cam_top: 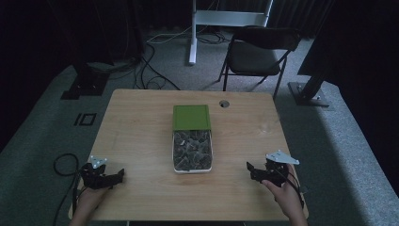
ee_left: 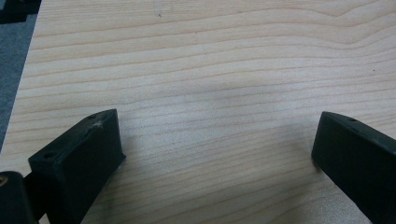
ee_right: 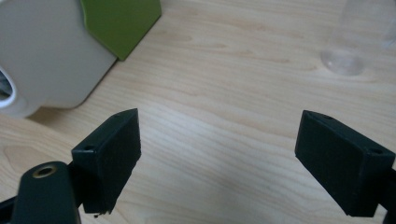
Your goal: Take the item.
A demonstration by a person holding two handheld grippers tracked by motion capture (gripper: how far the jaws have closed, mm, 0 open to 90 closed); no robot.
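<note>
A white box (cam_top: 175, 162) lies at the middle of the wooden table (cam_top: 141, 136). Its green lid (cam_top: 191, 117) is slid back over the far half, and the near half shows several dark grey packets (cam_top: 192, 149). My left gripper (cam_top: 118, 176) rests near the front left corner, open, with bare wood between its fingers (ee_left: 215, 135). My right gripper (cam_top: 251, 170) sits near the front right, also open and holding nothing (ee_right: 219, 135). In the right gripper view the white box (ee_right: 46, 60) and green lid (ee_right: 119, 23) lie up and to the left of the jaws.
A small round hole (cam_top: 224, 103) is in the table's far edge. A blurred, see-through round shape (ee_right: 345, 60) stands on the wood. Behind the table are a black folding chair (cam_top: 256, 54), a white stand leg (cam_top: 192, 33) and floor cables (cam_top: 150, 70).
</note>
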